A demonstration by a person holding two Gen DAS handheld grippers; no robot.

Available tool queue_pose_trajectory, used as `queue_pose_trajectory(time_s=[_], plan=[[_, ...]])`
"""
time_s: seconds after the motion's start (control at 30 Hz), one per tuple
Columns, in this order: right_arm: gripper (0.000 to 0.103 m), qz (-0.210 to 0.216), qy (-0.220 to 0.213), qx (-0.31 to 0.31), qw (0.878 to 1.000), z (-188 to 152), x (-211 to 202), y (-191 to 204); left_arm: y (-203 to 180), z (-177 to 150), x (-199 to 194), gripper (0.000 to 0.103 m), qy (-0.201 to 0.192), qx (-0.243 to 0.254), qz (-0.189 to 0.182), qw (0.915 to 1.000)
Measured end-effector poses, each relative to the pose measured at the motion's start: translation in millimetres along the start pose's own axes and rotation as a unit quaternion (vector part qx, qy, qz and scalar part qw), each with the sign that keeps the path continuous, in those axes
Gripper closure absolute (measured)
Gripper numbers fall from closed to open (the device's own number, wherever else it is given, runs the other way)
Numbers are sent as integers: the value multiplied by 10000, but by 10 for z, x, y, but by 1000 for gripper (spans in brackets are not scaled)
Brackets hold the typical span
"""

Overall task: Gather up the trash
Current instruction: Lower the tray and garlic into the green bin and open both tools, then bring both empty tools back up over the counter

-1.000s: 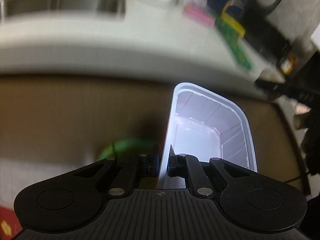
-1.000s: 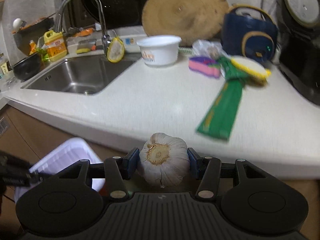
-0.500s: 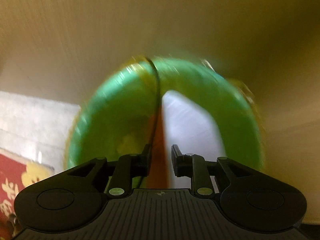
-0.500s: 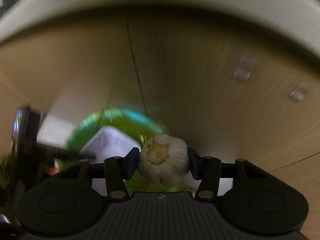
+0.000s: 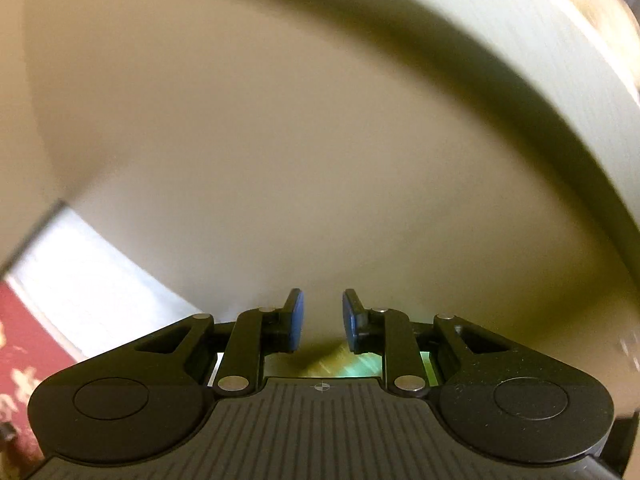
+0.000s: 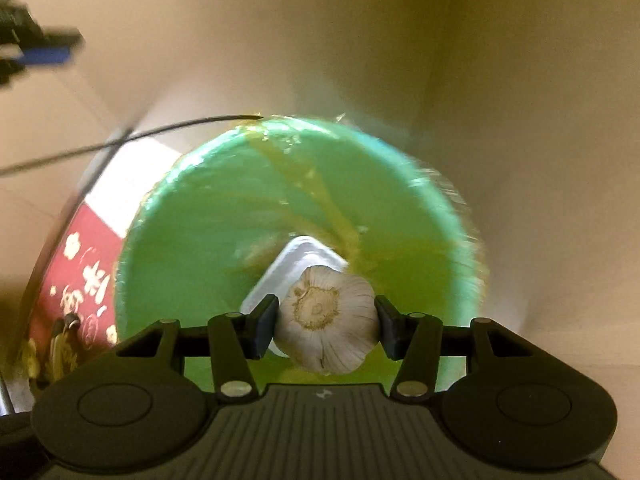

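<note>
Two views, right and left. Largest, the green-lined trash bin (image 6: 248, 216) filled the right view, standing against a tan cabinet front (image 6: 400, 40), a white plastic tray (image 6: 296, 264) lying inside it. I held the right hand-held gripper (image 6: 326, 326) above the bin's opening, its jaws closed on a garlic bulb (image 6: 326, 316). Judged best: centre the bulb over the tray, then part the jaws fully. My left hand-held gripper (image 5: 322, 320) stood slightly parted, holding nothing.
</note>
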State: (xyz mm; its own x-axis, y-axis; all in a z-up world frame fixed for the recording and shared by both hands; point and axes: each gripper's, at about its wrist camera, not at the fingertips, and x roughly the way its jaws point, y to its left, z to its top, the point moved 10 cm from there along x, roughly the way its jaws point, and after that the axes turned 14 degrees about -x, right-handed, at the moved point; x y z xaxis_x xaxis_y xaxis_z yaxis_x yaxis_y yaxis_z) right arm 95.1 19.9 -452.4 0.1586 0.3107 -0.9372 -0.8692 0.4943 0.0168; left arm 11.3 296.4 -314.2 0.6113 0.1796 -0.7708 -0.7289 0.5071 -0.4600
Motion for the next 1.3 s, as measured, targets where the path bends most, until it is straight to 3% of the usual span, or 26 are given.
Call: queue_pose_trajectory(time_s=[0.1, 0.23, 0.37, 0.5, 0.63, 0.8, 0.83, 0.87, 0.93, 1.1, 1.2, 1.3], plan=[[50, 240, -92, -281, 9993, 151, 169, 192, 236, 209, -157, 79, -302, -172, 225, 9991], [39, 293, -10, -326, 9990, 298, 211, 208, 350, 333, -336, 79, -577, -294, 292, 9975], [38, 127, -344, -287, 9989, 498, -304, 10, 344, 483, -457, 79, -859, -401, 252, 9952], [38, -269, -1121, -155, 9932, 724, -1217, -308, 209, 728, -623, 79, -1053, -625, 156, 9924], [38, -1092, -2183, -104, 9697, 962, -2271, -688, -153, 966, -773, 79, -1275, -262, -409, 9907], [28, -2284, -3100, 253, 9226, 1169, -3244, -1249, -674, 1317, -732, 79, -1708, -202, -590, 9833], [28, -2501, -3181, 339, 9139, 1206, -3376, -1371, -749, 1450, -777, 84, -1863, -247, -624, 9802], [28, -2622, -3229, 392, 9085, 1232, -3434, -1439, -757, 1563, -852, 91, -2035, -323, -433, 9776], [28, -2770, -3293, 479, 9014, 1280, -3538, -1568, -866, 1755, -1011, 86, -2422, -427, -589, 9675], [28, -2921, -3476, 604, 8889, 1389, -3782, -1899, -1088, 2122, -1532, 86, -3198, -404, -758, 9436], [28, -2921, -3647, 570, 8823, 1353, -3830, -1948, -1159, 2300, -1871, 86, -3834, -260, -822, 9196], [28, -2958, -3884, 557, 8709, 1442, -4012, -2073, -1087, 2551, -2261, 86, -4544, -205, -588, 8886]])
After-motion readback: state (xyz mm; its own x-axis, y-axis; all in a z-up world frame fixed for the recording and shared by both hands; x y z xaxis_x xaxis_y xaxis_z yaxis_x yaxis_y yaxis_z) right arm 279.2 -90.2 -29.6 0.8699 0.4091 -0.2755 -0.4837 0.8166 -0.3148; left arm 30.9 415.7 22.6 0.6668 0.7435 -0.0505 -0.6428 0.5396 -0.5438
